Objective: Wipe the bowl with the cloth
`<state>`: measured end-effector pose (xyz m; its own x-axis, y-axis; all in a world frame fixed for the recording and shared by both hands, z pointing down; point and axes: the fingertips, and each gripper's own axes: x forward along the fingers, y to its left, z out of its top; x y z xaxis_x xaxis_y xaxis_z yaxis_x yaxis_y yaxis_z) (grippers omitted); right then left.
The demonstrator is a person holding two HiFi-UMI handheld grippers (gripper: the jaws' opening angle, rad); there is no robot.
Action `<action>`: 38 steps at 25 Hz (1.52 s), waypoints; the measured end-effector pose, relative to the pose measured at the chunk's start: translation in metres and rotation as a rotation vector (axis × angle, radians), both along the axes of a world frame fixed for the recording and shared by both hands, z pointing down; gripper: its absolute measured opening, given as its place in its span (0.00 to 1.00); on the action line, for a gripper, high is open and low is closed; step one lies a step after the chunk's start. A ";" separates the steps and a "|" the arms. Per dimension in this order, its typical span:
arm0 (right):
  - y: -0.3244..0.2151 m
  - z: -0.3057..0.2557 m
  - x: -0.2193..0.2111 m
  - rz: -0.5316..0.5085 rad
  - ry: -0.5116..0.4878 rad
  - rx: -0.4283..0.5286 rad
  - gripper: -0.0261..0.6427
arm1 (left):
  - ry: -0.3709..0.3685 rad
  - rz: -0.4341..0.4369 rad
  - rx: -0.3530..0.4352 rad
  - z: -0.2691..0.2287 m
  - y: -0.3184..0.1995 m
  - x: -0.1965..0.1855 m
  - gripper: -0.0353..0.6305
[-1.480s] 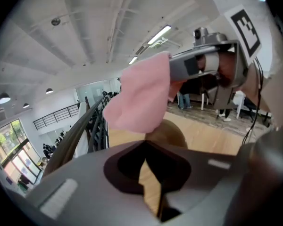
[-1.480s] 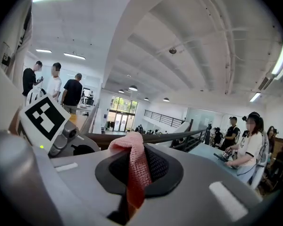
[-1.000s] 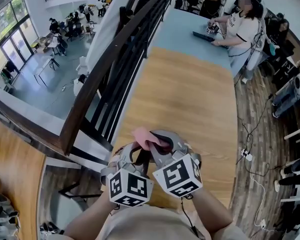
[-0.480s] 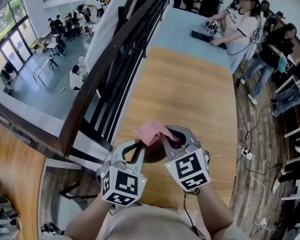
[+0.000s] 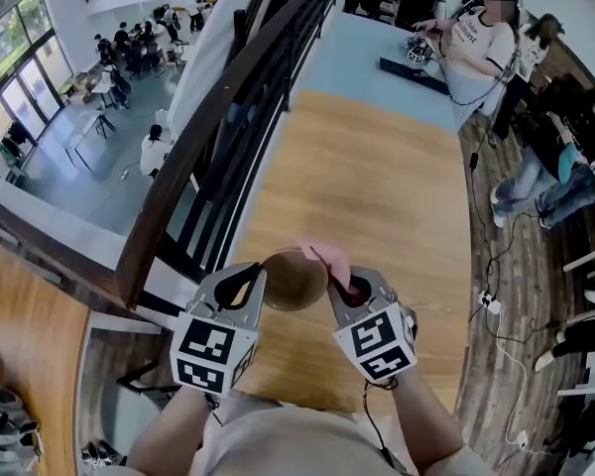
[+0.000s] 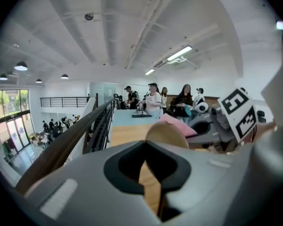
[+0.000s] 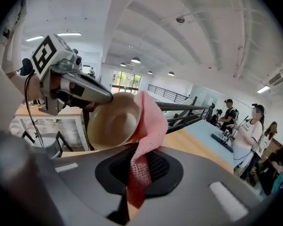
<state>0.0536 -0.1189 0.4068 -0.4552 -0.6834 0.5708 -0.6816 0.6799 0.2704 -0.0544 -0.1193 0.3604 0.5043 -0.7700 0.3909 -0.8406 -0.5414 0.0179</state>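
A tan bowl (image 5: 294, 279) hangs tipped on its side above the wooden table (image 5: 377, 186). My left gripper (image 5: 259, 284) is shut on its rim; the left gripper view shows the bowl (image 6: 167, 134) edge-on, running down between the closed jaws. A pink knitted cloth (image 5: 329, 257) lies against the bowl's right rim, and my right gripper (image 5: 343, 286) is shut on it. In the right gripper view the cloth (image 7: 146, 140) rises from the jaws and drapes over the edge of the bowl (image 7: 114, 121), whose pale inside faces that camera. The left gripper (image 7: 70, 86) shows behind it.
A dark stair railing (image 5: 208, 137) runs along the table's left edge, with a drop to a lower floor beyond. A blue-grey table (image 5: 367, 53) with people (image 5: 476, 38) at it stands at the far end. Cables (image 5: 491, 305) lie on the floor to the right.
The left gripper has rolled and shifted left, tipping the bowl onto its side. The cloth has moved from inside the bowl to its right rim. The right gripper has sunk slightly.
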 end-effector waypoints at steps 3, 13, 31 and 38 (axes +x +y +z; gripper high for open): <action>0.011 0.008 -0.008 -0.048 0.019 -0.020 0.06 | 0.055 -0.033 -0.008 -0.002 -0.002 -0.001 0.06; 0.047 0.021 -0.064 -0.190 -0.013 -0.065 0.06 | 0.184 -0.104 -0.027 -0.009 -0.008 -0.009 0.06; 0.054 0.023 -0.080 -0.130 -0.217 -0.106 0.06 | 0.159 -0.114 -0.013 -0.006 0.001 -0.012 0.06; 0.051 0.029 -0.056 -0.075 -0.170 -0.101 0.06 | 0.064 -0.089 -0.004 0.005 0.007 -0.013 0.06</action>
